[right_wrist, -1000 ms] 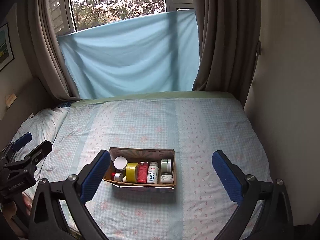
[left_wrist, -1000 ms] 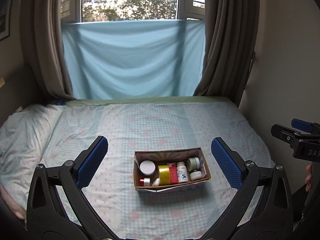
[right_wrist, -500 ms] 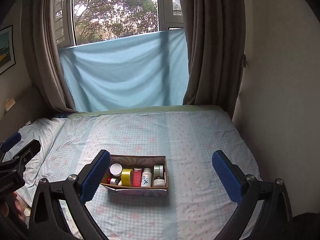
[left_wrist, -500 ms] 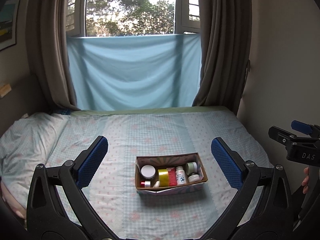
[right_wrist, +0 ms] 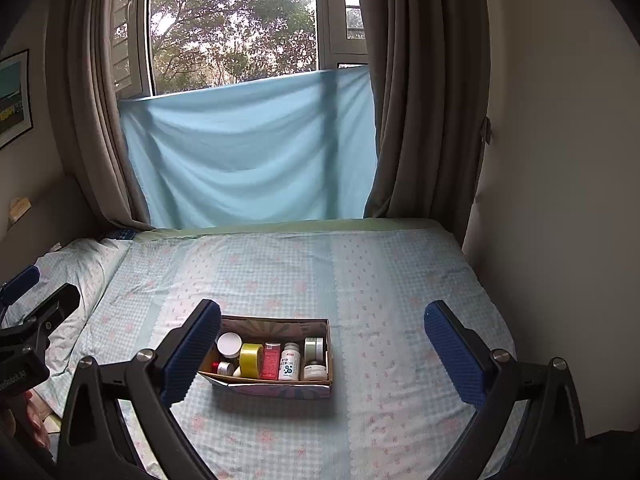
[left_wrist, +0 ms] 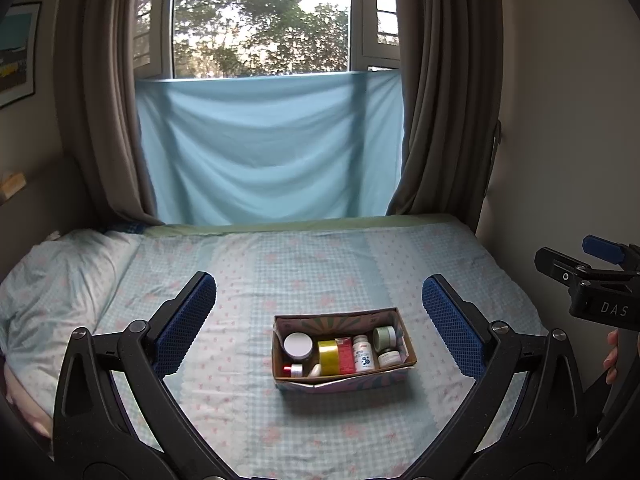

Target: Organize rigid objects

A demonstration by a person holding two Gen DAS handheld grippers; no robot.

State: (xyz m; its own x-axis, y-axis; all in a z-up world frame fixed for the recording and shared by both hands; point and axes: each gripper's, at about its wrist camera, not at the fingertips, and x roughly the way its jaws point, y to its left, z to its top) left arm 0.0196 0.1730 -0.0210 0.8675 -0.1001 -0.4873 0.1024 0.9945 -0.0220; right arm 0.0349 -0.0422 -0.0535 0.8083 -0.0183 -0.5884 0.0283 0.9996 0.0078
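Observation:
A cardboard box (left_wrist: 402,334) stands on the bed and shows in the right wrist view (right_wrist: 329,338) too. In it are a white-lidded jar (left_wrist: 298,345), a yellow tape roll (left_wrist: 329,357), a red box (left_wrist: 345,354), a white bottle (left_wrist: 363,353) and two green jars (left_wrist: 385,336). My left gripper (left_wrist: 320,324) is open and empty, held back from the box. My right gripper (right_wrist: 322,350) is open and empty, also held back; it shows at the right edge of the left wrist view (left_wrist: 592,280).
The bed (left_wrist: 280,264) has a blue checked sheet and a pillow (left_wrist: 52,276) at the left. A blue cloth (left_wrist: 272,152) hangs under the window between brown curtains. A wall (right_wrist: 560,200) runs along the bed's right side.
Both grippers have pulled back and tilted up from the box, so it looks smaller and more window shows. Both stay open and empty.

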